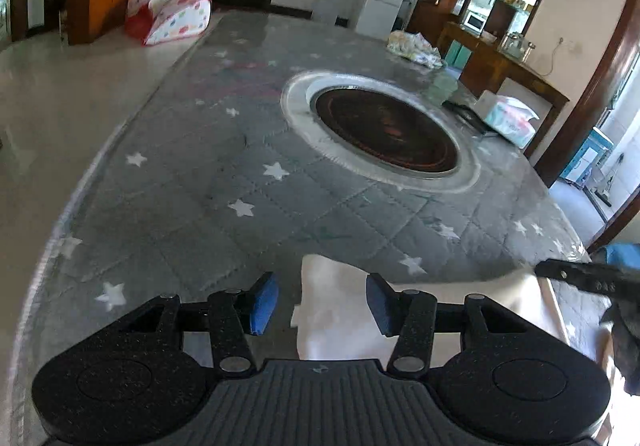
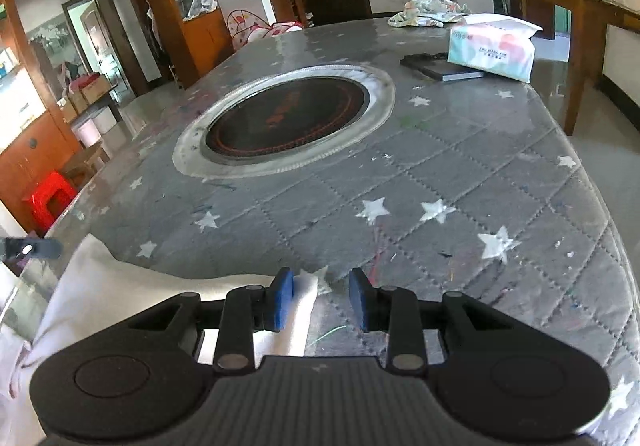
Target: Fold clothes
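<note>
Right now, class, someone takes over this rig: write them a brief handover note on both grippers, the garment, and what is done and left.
Left gripper: open, holding nothing, above the white garment.
Right gripper: open, garment's right corner beside its left pad, not clamped.
Garment: near edge of the grey star-print table cover, partly bunched towards the left.
Done: how far the folding has got cannot be told.
Left: grip corners, fold, flatten. The patterned cloth at the far end may follow.
</note>
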Demonstrator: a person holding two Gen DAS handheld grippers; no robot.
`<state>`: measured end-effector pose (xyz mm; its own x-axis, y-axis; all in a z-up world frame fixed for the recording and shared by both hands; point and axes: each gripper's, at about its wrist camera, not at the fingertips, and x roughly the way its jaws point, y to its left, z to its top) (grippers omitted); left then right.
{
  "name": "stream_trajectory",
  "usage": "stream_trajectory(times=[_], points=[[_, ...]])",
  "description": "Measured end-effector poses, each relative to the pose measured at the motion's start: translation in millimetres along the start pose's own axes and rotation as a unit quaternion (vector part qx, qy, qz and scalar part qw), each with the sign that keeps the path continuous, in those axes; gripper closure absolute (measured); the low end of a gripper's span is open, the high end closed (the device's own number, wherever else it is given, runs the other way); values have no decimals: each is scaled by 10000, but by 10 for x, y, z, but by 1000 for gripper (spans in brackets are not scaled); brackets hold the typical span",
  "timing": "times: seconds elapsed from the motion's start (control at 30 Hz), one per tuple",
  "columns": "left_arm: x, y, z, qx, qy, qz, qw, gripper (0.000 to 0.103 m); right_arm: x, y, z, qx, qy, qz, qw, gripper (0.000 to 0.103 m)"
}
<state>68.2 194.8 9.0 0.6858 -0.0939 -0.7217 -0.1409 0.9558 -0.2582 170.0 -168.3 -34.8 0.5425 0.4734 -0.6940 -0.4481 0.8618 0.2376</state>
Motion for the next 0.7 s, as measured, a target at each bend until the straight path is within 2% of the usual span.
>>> stream_trajectory(times=[0.1, 0.2, 0.27, 0.3, 0.33, 0.37, 0.5, 0.63, 0.7], points=[[203, 78, 31, -294, 219, -89, 9993, 50, 29, -7, -2, 39, -8, 51, 10000, 73], [281, 77, 35, -334, 152, -155, 9992, 53, 41, 0, -2, 21, -3, 82, 10000, 73], [304, 50, 42, -267, 141, -237, 9993, 71, 45, 21, -8, -60, 14, 93, 9999, 73], [298, 33, 29, -227, 123, -300, 9992, 87, 45, 35, -9, -99, 20, 93, 9999, 79], [292, 16, 14, -188, 105, -363, 9991, 91, 47, 44, -12, -121, 30, 107, 9999, 85], [286, -1, 0, -148, 86, -427, 9989, 93, 45, 58, -18, -148, 26, 115, 9998, 95], [125, -83, -22, 35, -272, -557, 9981, 95, -56, 176, -52, -477, -231, 1, 9986, 96], [-210, -143, -21, 383, -1138, -538, 9913, 95, -267, 261, -55, -639, -749, -74, 9951, 96], [-246, -138, -36, 491, -1298, -440, 9893, 95, -311, 282, -57, -693, -888, -160, 9935, 96]])
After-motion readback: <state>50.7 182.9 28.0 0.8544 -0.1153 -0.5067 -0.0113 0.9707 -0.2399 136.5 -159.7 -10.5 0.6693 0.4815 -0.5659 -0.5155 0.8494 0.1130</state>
